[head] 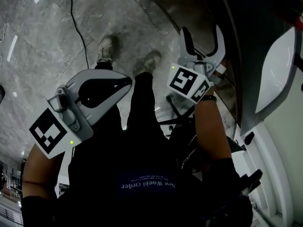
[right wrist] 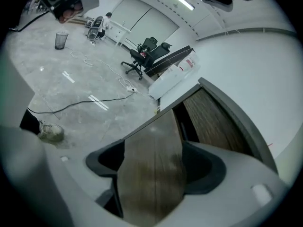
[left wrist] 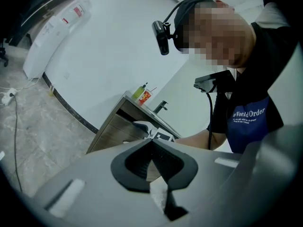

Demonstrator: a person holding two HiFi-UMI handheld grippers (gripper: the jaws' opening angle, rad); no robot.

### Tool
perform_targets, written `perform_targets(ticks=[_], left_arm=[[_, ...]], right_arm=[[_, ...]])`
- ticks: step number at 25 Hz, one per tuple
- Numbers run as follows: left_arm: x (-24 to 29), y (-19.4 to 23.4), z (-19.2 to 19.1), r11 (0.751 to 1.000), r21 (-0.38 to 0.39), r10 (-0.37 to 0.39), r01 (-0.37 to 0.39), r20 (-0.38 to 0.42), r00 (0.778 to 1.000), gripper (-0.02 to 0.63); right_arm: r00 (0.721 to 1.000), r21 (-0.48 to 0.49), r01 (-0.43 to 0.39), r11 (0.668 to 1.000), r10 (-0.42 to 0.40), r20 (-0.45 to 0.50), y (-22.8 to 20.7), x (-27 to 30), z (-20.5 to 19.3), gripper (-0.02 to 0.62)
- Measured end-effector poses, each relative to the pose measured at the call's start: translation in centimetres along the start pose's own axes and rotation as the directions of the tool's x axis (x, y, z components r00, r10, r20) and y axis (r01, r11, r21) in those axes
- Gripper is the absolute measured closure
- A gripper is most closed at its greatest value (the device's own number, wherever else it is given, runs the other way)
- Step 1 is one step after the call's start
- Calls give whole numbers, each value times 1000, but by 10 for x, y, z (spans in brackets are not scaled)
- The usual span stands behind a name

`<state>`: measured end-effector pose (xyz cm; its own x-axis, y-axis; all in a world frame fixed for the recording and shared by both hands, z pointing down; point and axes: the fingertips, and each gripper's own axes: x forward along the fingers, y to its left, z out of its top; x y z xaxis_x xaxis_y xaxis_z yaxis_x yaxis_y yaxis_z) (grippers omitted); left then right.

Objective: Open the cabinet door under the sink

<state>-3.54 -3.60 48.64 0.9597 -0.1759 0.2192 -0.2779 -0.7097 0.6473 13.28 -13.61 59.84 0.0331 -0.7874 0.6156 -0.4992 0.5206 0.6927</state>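
The cabinet door (right wrist: 151, 141), a brown wood-grain panel, stands swung out from the cabinet with a dark gap behind it. My right gripper (right wrist: 154, 167) is open, and the door's edge lies between its two jaws. In the head view the right gripper (head: 202, 34) spreads its white fingers (head: 185, 38) wide beside the door (head: 189, 8), below the white sink (head: 277, 70). My left gripper (head: 129, 81) hangs apart at the left over the floor, shut on nothing. From the left gripper view the left gripper (left wrist: 151, 145) points toward the wooden cabinet (left wrist: 111, 126).
A black cable (head: 78, 27) runs across the grey tiled floor near the person's shoes (head: 106, 48). A faucet (left wrist: 161, 107) and bottles (left wrist: 141, 94) stand on the counter. Farther off are an office chair (right wrist: 142, 56) and a bin (right wrist: 60, 40).
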Motion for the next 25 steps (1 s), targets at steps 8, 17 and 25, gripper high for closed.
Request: perform_targets(ticks=[8, 17, 25], left_arm=[[-1, 0, -4, 1000, -16, -3, 3, -25, 1000, 604], [-2, -2, -8, 999, -47, -19, 17, -44, 999, 604], [-3, 0, -8, 999, -52, -16, 14, -38, 999, 604]], right_arm=[[982, -100, 136, 986, -147, -114, -13, 5, -12, 186], [928, -169, 287, 943, -317, -195, -23, 24, -27, 169], [960, -59, 153, 986, -163, -226, -16, 15, -23, 150]])
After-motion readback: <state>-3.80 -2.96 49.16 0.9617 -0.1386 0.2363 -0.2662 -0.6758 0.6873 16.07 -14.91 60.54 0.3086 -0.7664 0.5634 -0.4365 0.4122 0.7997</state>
